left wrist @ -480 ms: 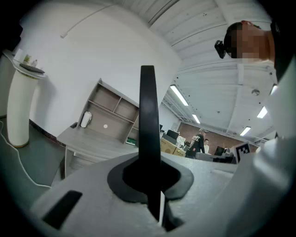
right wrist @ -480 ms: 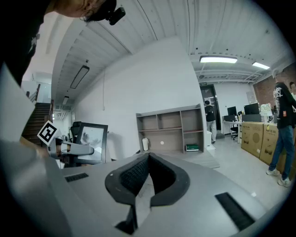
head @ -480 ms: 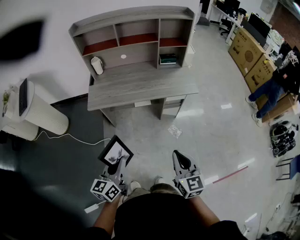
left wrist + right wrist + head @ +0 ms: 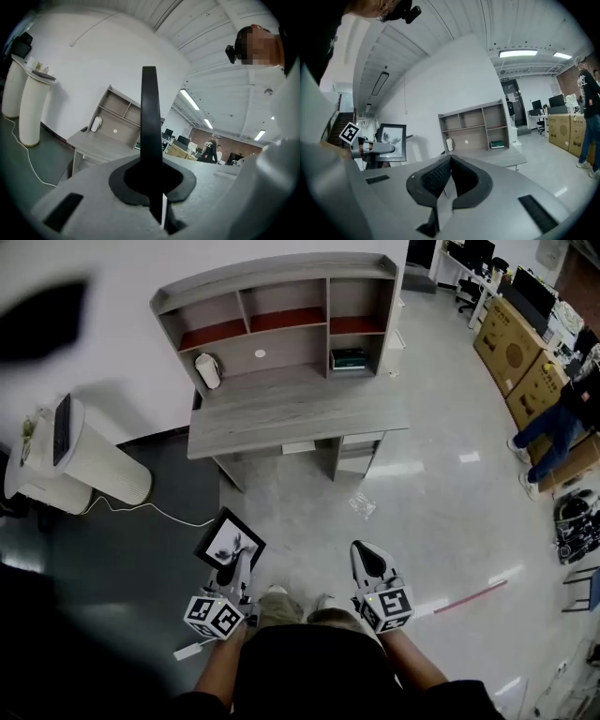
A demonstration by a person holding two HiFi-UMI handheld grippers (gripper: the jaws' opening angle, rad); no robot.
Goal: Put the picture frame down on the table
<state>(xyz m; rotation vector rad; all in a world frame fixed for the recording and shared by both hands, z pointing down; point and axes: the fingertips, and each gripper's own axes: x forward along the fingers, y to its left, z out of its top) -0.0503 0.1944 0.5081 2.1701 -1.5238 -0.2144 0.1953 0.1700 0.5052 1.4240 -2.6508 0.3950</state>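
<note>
- Picture frame (image 4: pixel 230 542) hangs in the air at the person's left front, above the floor and well apart from the grey desk (image 4: pixel 291 413) by the white wall.
- The left gripper (image 4: pixel 228 570) has its jaws clamped on the frame's lower edge. In the left gripper view the frame shows edge-on, a thin black bar rising straight up from between the pads.
- From the head view the frame's face tilts up toward the camera: a black border around a pale picture with a dark shape in it.
- The right gripper (image 4: pixel 367 562) is held on the person's right, apart from the left one and at about the same level. Its jaws are pressed together with nothing between them, and the ribbed pads meet at the tips in the right gripper view.
- The desk carries a hutch of open shelves. A white jug (image 4: pixel 208 371) stands on the desktop at the left end, and a stack of books (image 4: pixel 349 359) lies in the lower right compartment.
- A white tower appliance (image 4: pixel 86 467) stands left of the desk, and its cable (image 4: pixel 159 513) trails over the dark floor.
- A crumpled clear wrapper (image 4: pixel 363 505) lies on the pale floor between the desk and the right gripper.
- Cardboard boxes (image 4: pixel 520 354) stand at the far right, with a person in jeans (image 4: pixel 561 420) just beside them.
</note>
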